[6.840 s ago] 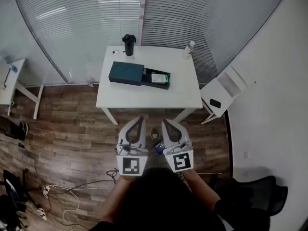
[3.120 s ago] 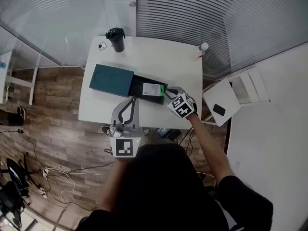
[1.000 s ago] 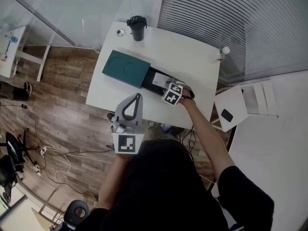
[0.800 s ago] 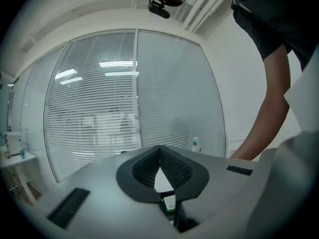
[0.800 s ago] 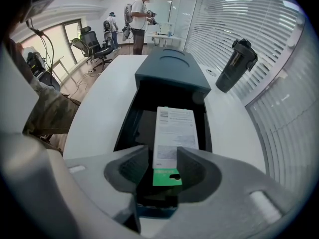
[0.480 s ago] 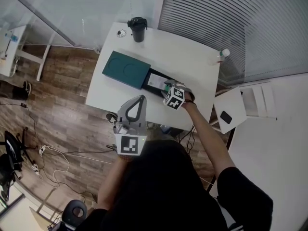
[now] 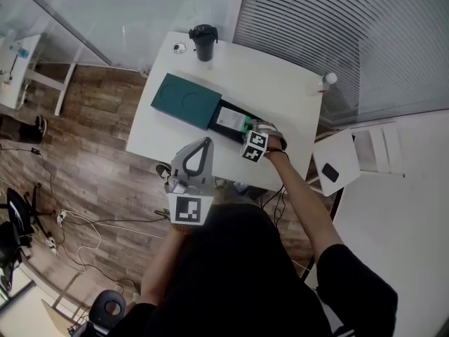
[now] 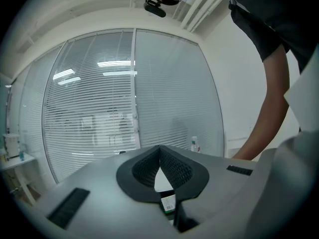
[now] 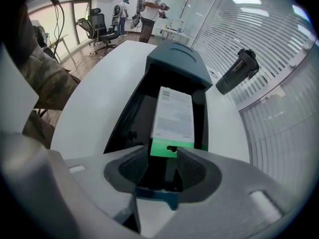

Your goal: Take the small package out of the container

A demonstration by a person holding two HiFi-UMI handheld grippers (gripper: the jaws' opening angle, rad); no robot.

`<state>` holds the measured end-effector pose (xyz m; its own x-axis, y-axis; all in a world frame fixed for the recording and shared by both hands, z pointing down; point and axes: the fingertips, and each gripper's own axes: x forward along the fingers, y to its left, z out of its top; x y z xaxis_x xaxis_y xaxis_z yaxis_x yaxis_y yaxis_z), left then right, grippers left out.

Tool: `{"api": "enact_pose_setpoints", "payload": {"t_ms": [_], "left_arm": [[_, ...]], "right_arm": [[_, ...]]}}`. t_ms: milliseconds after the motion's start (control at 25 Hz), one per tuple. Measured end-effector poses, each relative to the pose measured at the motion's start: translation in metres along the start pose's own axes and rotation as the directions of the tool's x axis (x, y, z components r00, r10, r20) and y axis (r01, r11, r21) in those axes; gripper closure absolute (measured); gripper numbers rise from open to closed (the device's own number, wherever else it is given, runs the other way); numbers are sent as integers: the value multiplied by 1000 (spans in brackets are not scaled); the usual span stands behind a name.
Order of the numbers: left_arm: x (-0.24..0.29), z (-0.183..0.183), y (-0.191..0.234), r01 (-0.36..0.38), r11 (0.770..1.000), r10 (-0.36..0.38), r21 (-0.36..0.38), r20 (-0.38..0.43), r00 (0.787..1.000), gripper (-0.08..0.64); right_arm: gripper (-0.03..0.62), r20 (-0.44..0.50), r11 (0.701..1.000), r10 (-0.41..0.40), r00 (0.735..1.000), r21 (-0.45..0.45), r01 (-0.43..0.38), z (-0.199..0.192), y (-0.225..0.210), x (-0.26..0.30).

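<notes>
The left gripper [image 7: 203, 143] is held off the table [image 7: 280, 97], above the wooden floor [image 7: 91, 153]. Its jaws are pressed together at the tips and nothing is gripped. On the table's left half the container [image 7: 186, 100] is laid, a teal sleeve with its black drawer [image 9: 124, 123] pulled out to the right. The small package [image 7: 229, 119] is seen lying flat in that drawer, its green end [image 9: 164, 147] turned toward the right gripper [image 7: 248, 130]. That gripper's jaws are parted, with the green end framed at the mouth of the gap; contact cannot be made out. The package is closely flanked by the drawer walls on both long sides. A dark cup [image 7: 204, 42] is stood behind the container and a small bottle [image 7: 327, 80] at the table's far right corner, both well apart from the package. A phone [image 7: 330, 173] is laid on a white seat [image 7: 347, 146] right of the table.
</notes>
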<state>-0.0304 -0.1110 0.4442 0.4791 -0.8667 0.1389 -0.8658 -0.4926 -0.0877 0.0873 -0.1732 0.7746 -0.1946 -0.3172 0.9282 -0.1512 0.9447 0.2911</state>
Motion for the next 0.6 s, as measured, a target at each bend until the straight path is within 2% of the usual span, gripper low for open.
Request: {"api": "enact_pose_setpoints", "payload": {"t_ms": [200, 400, 600], "left_arm": [[-3, 2, 0, -10, 1000, 10, 8, 6, 1000, 561], [-7, 2, 0, -15, 1000, 15, -1, -4, 1000, 561], [-7, 0, -4, -7, 1000, 7, 5, -2, 1000, 561]], "right_arm": [[417, -33, 993, -86, 996, -85, 83, -3, -7, 6], [460, -31, 986, -111, 993, -127, 107, -4, -4, 2], [495, -10, 983, -129, 992, -130, 127, -1, -4, -2]]}}
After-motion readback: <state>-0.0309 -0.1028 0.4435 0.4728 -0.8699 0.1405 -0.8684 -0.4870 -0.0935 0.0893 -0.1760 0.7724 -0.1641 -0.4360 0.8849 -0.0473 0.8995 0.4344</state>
